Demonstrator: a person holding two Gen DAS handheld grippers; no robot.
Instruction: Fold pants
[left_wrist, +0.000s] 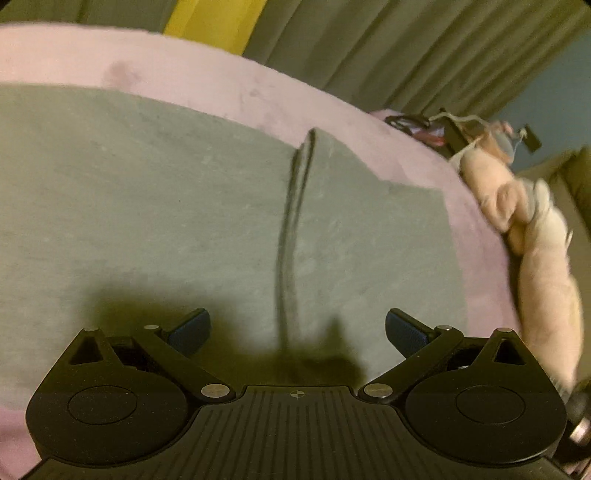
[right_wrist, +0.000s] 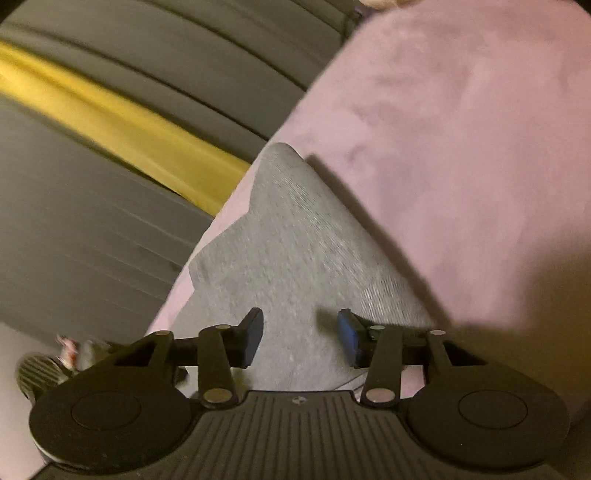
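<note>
while the grey pants (left_wrist: 184, 206) lie flat on the pink blanket (left_wrist: 207, 74), the left gripper (left_wrist: 297, 332) gapes wide, holding nothing; the right gripper (right_wrist: 301, 338) hangs half open over a pant end, gripping nothing.

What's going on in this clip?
A person with a handheld gripper in each hand is folding grey pants laid out on a pink blanket. Right now neither gripper holds the fabric: the left gripper is wide open above the pants near a dark line running down the cloth, and the right gripper is partly open over a pointed end of the pants, with nothing clamped. A pink plush toy lies at the blanket's edge.
</note>
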